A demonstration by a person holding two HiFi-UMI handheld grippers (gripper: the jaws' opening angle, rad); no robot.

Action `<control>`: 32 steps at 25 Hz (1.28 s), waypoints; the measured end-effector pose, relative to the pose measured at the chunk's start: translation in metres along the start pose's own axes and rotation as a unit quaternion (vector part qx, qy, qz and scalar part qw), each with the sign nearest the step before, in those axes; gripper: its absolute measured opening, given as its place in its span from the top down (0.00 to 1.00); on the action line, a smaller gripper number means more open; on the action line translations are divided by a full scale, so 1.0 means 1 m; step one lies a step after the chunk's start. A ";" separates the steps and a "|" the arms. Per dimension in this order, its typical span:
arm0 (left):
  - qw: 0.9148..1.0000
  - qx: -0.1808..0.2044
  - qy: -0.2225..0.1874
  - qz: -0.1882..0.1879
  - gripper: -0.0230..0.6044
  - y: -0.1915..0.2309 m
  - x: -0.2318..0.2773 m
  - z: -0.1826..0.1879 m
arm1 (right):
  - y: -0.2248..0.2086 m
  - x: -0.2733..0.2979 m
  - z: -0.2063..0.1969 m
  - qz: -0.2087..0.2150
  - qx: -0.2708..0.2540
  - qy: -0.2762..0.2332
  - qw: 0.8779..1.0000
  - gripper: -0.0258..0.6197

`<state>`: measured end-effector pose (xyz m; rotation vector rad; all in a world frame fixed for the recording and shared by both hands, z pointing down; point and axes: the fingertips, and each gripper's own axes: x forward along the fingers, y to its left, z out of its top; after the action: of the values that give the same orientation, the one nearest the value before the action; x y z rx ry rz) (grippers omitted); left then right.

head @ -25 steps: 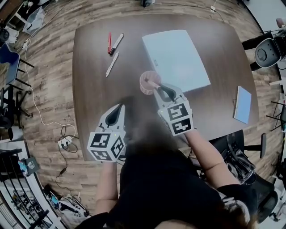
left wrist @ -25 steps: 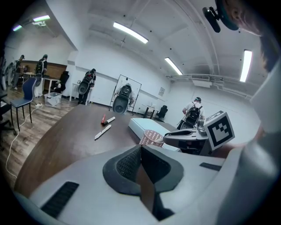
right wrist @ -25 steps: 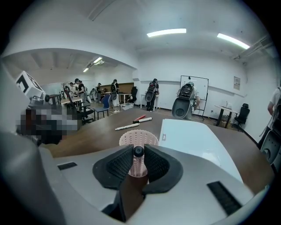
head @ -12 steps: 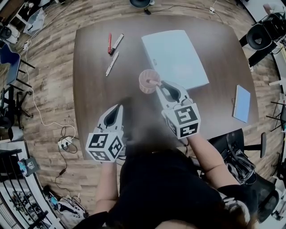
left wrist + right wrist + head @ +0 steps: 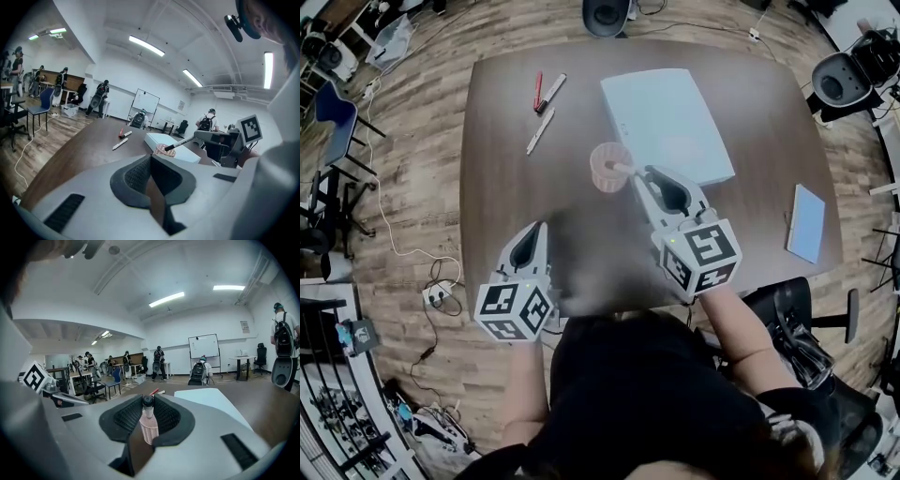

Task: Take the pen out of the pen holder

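A pink mesh pen holder (image 5: 605, 171) stands mid-table beside a white box. My right gripper (image 5: 640, 175) is shut on a white pen (image 5: 624, 170) with a black end. The pen slants down to the holder's right rim; I cannot tell whether its end is free of the cup. The left gripper view shows the pen (image 5: 183, 141) reaching from the right gripper to the holder (image 5: 162, 150). In the right gripper view the pen (image 5: 148, 405) sits between the pads, with the holder (image 5: 150, 430) below it. My left gripper (image 5: 538, 229) hovers shut over the table's near left part, holding nothing.
A red pen (image 5: 537, 90), a marker (image 5: 551, 89) and a white pen (image 5: 539, 131) lie at the far left of the brown table (image 5: 492, 187). A flat white box (image 5: 670, 122) lies behind the holder, a blue notebook (image 5: 806, 223) at right. Chairs ring the table.
My right gripper has risen and drawn back toward me, lifting the pen up from the holder. The left gripper has drifted slightly left and toward me.
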<state>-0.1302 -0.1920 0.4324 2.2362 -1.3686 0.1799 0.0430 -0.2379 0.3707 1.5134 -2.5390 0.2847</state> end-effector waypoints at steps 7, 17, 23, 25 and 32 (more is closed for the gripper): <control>1.000 -0.009 -0.009 0.028 0.94 0.005 -0.018 -0.006 | 0.021 -0.007 0.016 0.049 0.022 -0.037 0.998 0.82; 0.997 -0.022 -0.015 0.069 0.94 0.019 -0.040 -0.019 | 0.069 0.006 -0.002 0.132 0.014 -0.015 0.991 0.82; 0.996 -0.030 -0.012 0.086 0.94 0.027 -0.048 -0.025 | 0.095 0.022 -0.043 0.175 0.021 0.039 0.983 0.82; 0.995 -0.033 -0.011 0.091 0.94 0.029 -0.049 -0.028 | 0.101 0.025 -0.056 0.186 0.020 0.054 0.981 0.82; 0.993 -0.043 -0.004 0.107 0.94 0.036 -0.054 -0.041 | 0.117 0.030 -0.082 0.211 0.011 0.067 0.975 0.82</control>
<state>-0.1807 -0.1422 0.4611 2.0197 -1.5897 0.1825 -0.0697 -0.1885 0.4480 0.9085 -2.7293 0.4538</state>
